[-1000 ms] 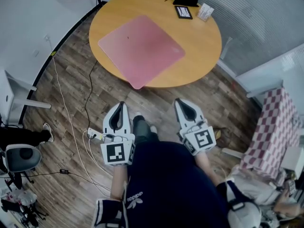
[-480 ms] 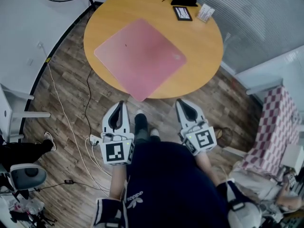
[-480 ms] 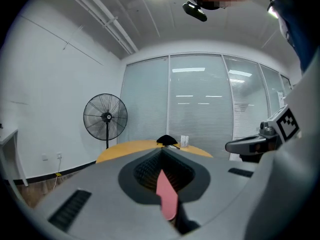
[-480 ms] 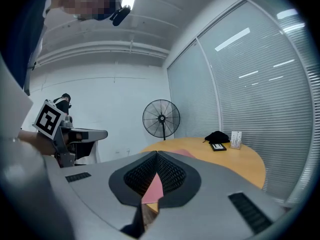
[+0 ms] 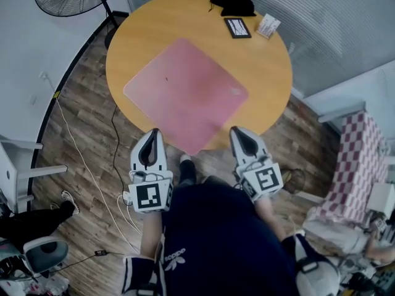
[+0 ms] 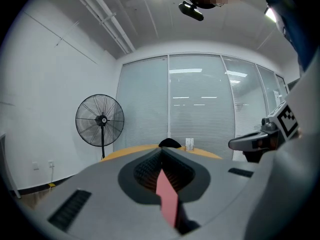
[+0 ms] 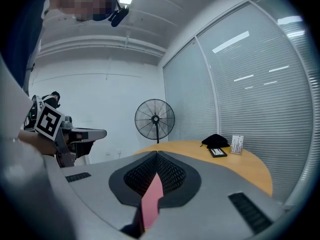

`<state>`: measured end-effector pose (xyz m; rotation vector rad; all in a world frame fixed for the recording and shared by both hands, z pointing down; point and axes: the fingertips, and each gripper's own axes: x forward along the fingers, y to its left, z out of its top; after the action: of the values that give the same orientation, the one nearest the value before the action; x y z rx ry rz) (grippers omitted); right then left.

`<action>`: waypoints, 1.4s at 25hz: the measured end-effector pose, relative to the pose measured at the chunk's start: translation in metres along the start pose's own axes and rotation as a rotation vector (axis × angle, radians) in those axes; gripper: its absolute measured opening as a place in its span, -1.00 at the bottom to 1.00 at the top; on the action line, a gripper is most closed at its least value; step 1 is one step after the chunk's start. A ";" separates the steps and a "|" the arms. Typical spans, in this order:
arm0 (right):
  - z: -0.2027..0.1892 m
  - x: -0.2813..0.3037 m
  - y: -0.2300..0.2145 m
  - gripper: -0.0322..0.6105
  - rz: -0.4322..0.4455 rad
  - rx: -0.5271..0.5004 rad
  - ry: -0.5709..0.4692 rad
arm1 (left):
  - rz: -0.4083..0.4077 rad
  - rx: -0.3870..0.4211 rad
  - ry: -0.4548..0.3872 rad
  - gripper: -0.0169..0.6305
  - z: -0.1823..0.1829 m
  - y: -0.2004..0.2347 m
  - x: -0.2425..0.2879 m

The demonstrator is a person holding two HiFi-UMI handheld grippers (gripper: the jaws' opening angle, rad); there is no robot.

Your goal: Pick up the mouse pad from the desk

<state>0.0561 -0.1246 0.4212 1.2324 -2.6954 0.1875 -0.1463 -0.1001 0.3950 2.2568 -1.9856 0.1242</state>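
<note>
Closing on the desk (image 5: 271,73), the person brings both tools up to its near rim, where a second ago a strip of floorboard lay between. On the left, the left gripper (image 5: 153,131) has its jaws pressed together with nothing in them. Between the two tools lies the pink mouse pad (image 5: 185,94), flat on the wood and turned cornerwise. Its nearest corner reaches the rim or hangs just over it. On the right, the right gripper (image 5: 238,128) is likewise closed and empty. I judge this to be the approach only: no pickup has begun, and that near corner looks the easiest place to pinch, once a claw spreads.

The head view alone shows the whole pad and how it lies, plus the far-side clutter: a black bundle (image 5: 231,4), a dark framed slab (image 5: 237,27) and a small card stand (image 5: 267,25). The left gripper view gives only a pink sliver of pad (image 6: 167,199) behind its closed tips, but shows the standing fan (image 6: 100,120) upright and the blinds behind glass. The right gripper view catches the desk's right sweep and the other tool beside it.
</note>
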 end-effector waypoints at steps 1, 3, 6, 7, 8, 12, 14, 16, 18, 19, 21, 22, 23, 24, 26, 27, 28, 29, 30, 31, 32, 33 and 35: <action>0.001 0.004 0.001 -0.89 -0.003 0.015 0.001 | -0.007 -0.002 0.004 -0.93 -0.001 0.004 0.004; 0.000 0.011 0.004 -0.89 -0.010 0.032 0.008 | -0.017 -0.015 0.021 -0.93 -0.006 0.010 0.008; -0.004 0.018 0.007 -0.89 -0.017 0.003 0.038 | -0.025 -0.014 0.068 -0.93 -0.019 0.020 0.008; -0.005 0.020 0.007 -0.89 -0.015 -0.008 0.045 | -0.031 -0.011 0.076 -0.93 -0.023 0.021 0.008; -0.006 0.023 0.006 -0.89 -0.013 -0.013 0.049 | -0.038 -0.019 0.080 -0.93 -0.025 0.022 0.010; -0.011 0.033 0.001 -0.89 -0.006 -0.020 0.069 | -0.101 -0.054 0.141 -0.93 -0.043 0.017 0.019; -0.015 0.037 -0.004 -0.89 -0.010 -0.012 0.084 | -0.121 -0.068 0.170 -0.93 -0.053 0.018 0.022; -0.014 0.042 -0.007 -0.89 -0.008 -0.014 0.086 | -0.120 -0.077 0.188 -0.93 -0.058 0.020 0.024; -0.013 0.045 -0.010 -0.89 -0.003 -0.013 0.088 | -0.118 -0.082 0.200 -0.94 -0.061 0.021 0.025; -0.013 0.046 -0.012 -0.89 0.002 -0.016 0.083 | -0.116 -0.086 0.204 -0.93 -0.062 0.021 0.026; -0.014 0.048 -0.017 -0.89 0.010 -0.019 0.089 | -0.107 -0.094 0.210 -0.94 -0.062 0.021 0.028; -0.014 0.048 -0.020 -0.89 0.011 -0.018 0.094 | -0.101 -0.097 0.212 -0.94 -0.062 0.020 0.029; -0.013 0.049 -0.023 -0.89 0.013 -0.016 0.091 | -0.096 -0.102 0.214 -0.94 -0.062 0.019 0.030; -0.010 0.051 -0.026 -0.89 0.016 -0.017 0.082 | -0.091 -0.107 0.214 -0.94 -0.061 0.019 0.031; -0.005 0.054 -0.032 -0.89 0.018 -0.020 0.070 | -0.085 -0.114 0.213 -0.94 -0.060 0.017 0.034; -0.003 0.055 -0.035 -0.89 0.017 -0.021 0.071 | -0.081 -0.116 0.212 -0.94 -0.058 0.017 0.036; -0.002 0.056 -0.038 -0.89 0.018 -0.022 0.073 | -0.076 -0.118 0.211 -0.94 -0.057 0.017 0.038; -0.002 0.057 -0.041 -0.89 0.019 -0.023 0.075 | -0.071 -0.121 0.211 -0.93 -0.056 0.017 0.039; -0.002 0.057 -0.043 -0.89 0.021 -0.025 0.078 | -0.068 -0.125 0.213 -0.94 -0.056 0.016 0.041; -0.002 0.057 -0.046 -0.89 0.023 -0.026 0.081 | -0.067 -0.128 0.216 -0.94 -0.056 0.015 0.041; -0.002 0.057 -0.048 -0.89 0.024 -0.028 0.082 | -0.068 -0.132 0.221 -0.94 -0.057 0.014 0.042; -0.002 0.058 -0.050 -0.89 0.025 -0.030 0.082 | -0.070 -0.137 0.227 -0.94 -0.059 0.013 0.043; -0.003 0.059 -0.053 -0.89 0.031 -0.028 0.083 | -0.071 -0.148 0.239 -0.94 -0.062 0.012 0.044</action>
<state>0.0580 -0.2021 0.4385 1.1498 -2.6379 0.1991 -0.1512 -0.1350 0.4633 2.1063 -1.7332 0.2208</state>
